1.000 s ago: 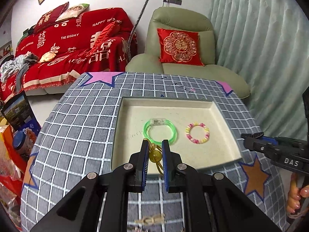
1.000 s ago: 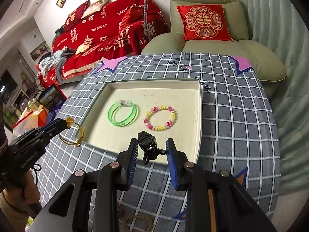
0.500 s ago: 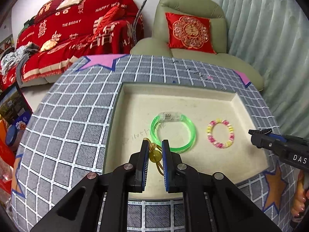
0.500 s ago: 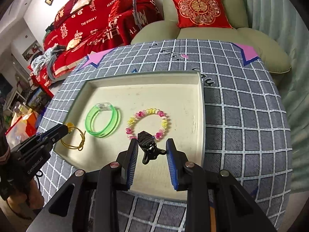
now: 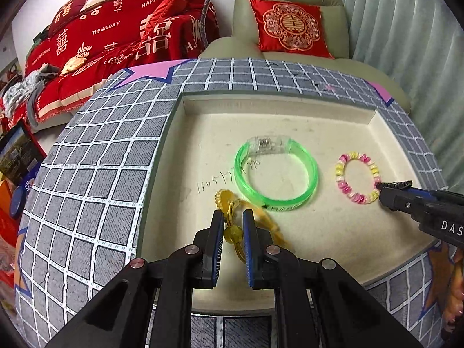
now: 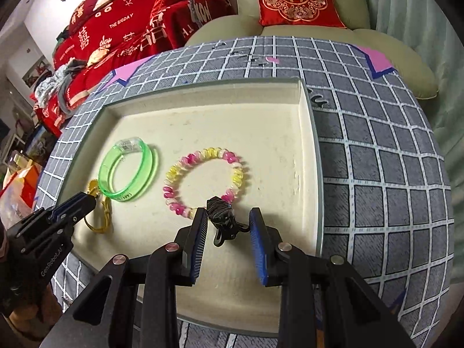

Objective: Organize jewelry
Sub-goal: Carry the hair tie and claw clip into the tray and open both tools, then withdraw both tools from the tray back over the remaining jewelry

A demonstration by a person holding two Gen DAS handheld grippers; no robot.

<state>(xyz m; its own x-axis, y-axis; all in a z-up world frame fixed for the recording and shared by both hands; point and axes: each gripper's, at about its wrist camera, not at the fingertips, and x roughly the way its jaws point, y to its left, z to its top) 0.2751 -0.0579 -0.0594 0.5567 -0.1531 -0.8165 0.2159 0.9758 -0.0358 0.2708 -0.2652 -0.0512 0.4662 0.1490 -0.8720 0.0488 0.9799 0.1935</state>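
A cream tray (image 5: 203,121) sits on the checked table. In it lie a green bangle (image 5: 275,179) and a pink-and-yellow bead bracelet (image 5: 358,177). My left gripper (image 5: 233,217) is shut on a yellow cord bracelet (image 5: 232,232) by its bead, low over the tray's near left part; the cord's front touches the tray floor. My right gripper (image 6: 229,217) holds a black hair clip (image 6: 221,221) between its fingers, just above the tray by the bead bracelet (image 6: 203,182). The bangle (image 6: 127,174) and yellow cord (image 6: 98,203) show at the left.
The tray's walls (image 6: 310,150) stand around the jewelry. The grey checked tablecloth (image 5: 87,174) surrounds it. A red-covered sofa (image 5: 116,34) and a green armchair (image 5: 290,14) stand behind the table. My right gripper's tip (image 5: 394,187) reaches in at the right.
Both grippers have moved forward and down from the tray's near edge to over the tray floor, each still holding its item. The yellow cord now touches the tray.
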